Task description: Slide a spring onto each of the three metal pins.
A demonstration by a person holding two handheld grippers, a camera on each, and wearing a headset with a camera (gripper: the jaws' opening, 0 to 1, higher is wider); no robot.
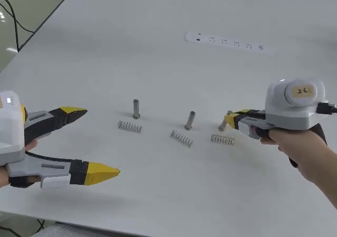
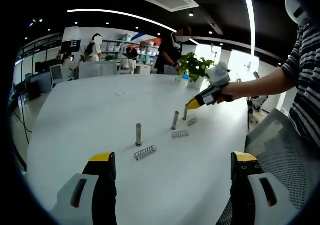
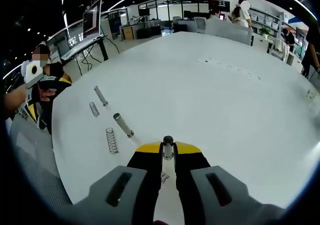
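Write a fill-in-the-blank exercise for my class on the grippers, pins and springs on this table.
1. The right gripper is ____ on one pin.
2. The left gripper is ____, holding nothing.
3. ____ springs lie on the table, none on a pin.

Missing words: shut; open; Three.

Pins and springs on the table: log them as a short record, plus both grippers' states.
pins (head-view order): left pin and middle pin upright, free; right pin gripped
springs: left spring, middle spring, right spring lie on the table, none on a pin
left gripper: open, holding nothing
right gripper: shut on right pin
other: power strip at the far side
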